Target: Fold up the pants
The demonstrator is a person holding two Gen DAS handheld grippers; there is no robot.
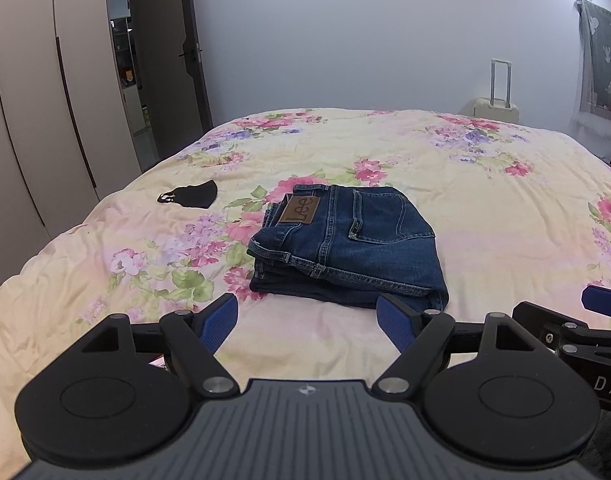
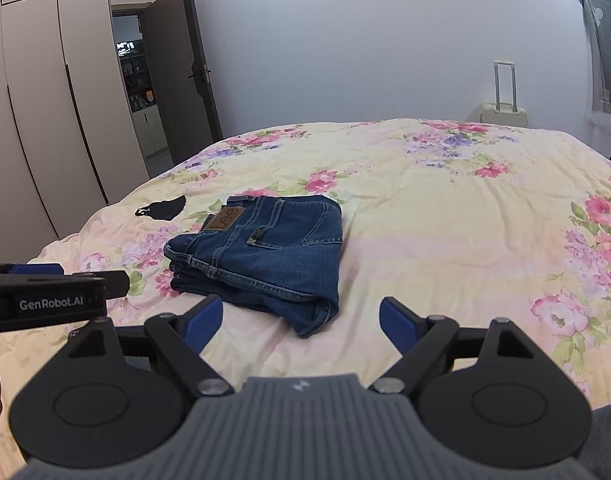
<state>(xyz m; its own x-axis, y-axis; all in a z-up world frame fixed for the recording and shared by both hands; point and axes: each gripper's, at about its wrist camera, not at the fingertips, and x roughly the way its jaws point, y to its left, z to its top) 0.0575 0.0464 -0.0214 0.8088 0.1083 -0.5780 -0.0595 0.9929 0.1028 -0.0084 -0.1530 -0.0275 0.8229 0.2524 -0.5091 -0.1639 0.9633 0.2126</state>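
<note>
Grippers (image 1: 307, 320) (image 2: 301, 320) spread, level, near folded jeans (image 1: 345, 244).

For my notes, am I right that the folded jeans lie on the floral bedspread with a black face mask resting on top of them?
Not quite: the face mask lies on the bedspread apart from the folded jeans, as the left wrist view shows.

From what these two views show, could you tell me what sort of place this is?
Most likely a home bedroom: folded jeans lie on a bed with a floral quilt, tall wardrobe doors line the left, and a suitcase stands by the wall.

Left gripper (image 1: 307, 320), right gripper (image 2: 301, 320): fingers apart.
</note>
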